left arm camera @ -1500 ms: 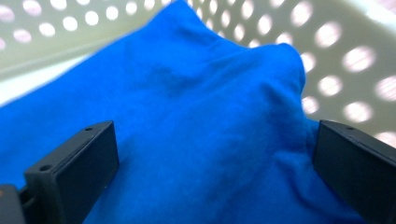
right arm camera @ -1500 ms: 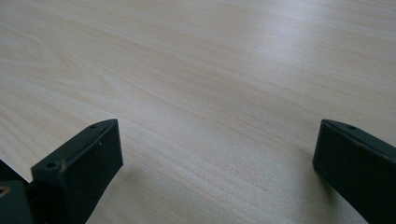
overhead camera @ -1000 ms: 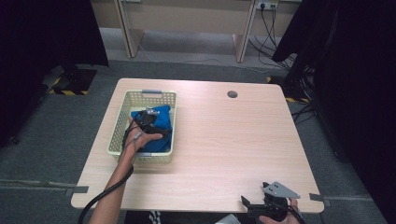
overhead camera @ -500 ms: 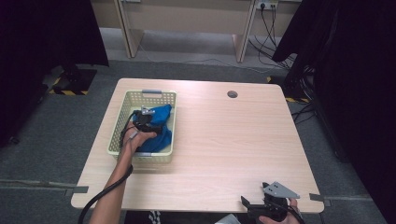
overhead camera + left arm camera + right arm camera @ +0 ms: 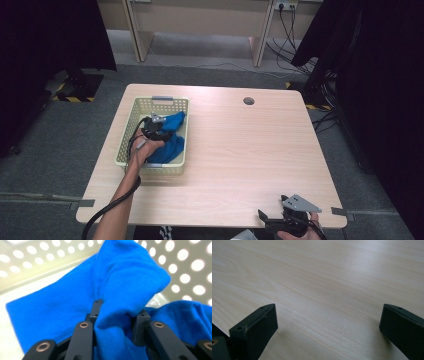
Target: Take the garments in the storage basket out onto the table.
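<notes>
A crumpled blue cloth (image 5: pixel 172 145) lies in a pale yellow perforated basket (image 5: pixel 126 135) on the left part of the wooden table (image 5: pixel 240 150). My left gripper (image 5: pixel 158 126) reaches down into the basket. In the left gripper view its jaws have just been closing, and the left gripper (image 5: pixel 119 312) now pinches a raised fold of the blue cloth (image 5: pixel 125 272) between its pads. The basket wall (image 5: pixel 37 270) shows behind. My right gripper (image 5: pixel 269 220) rests at the table's near right edge, and in its own view the right gripper (image 5: pixel 329 320) stands open over bare wood.
A round cable hole (image 5: pixel 248 101) sits near the table's far edge. Dark curtains hang at both sides, and cables (image 5: pixel 287 30) run down from a wall socket behind the table. Bare tabletop (image 5: pixel 324 277) stretches between the basket and my right hand.
The left gripper shifted a little toward the basket's far end and its jaws closed on a fold of the blue cloth. The right gripper stayed where it was.
</notes>
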